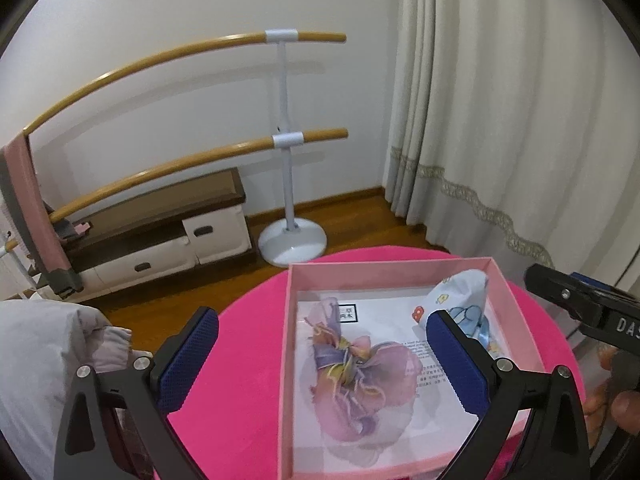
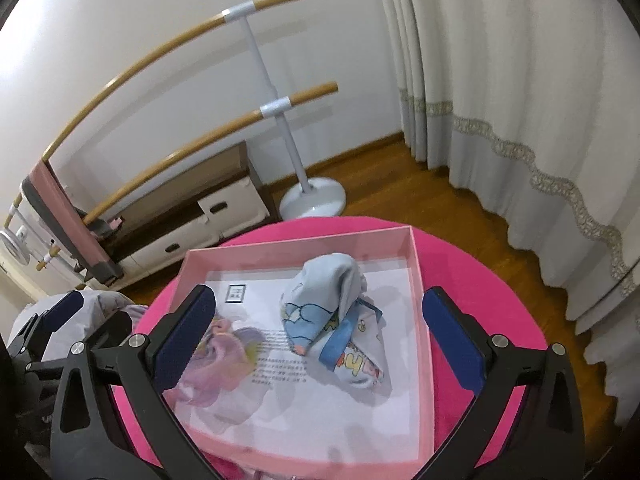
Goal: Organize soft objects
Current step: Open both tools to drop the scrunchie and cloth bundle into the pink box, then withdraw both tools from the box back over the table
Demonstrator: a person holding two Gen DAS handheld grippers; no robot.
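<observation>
Three letters, "DAS", on right tool [image 1: 576,304]

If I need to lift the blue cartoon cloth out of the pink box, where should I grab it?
Probably the raised hump at the far end of the blue cartoon cloth, coming from above with the right gripper. That bunch stands highest, clear of the pink box walls, and gives the jaws folds to close on.

bare white paper floor [image 2: 320,412] fills the lower middle of the shallow pink cardboard box [image 2: 425,320]; a knotted lilac gauze scarf [image 2: 224,352] blocks its left, a bunched pale blue cartoon cloth [image 2: 332,320] its centre-right.
</observation>
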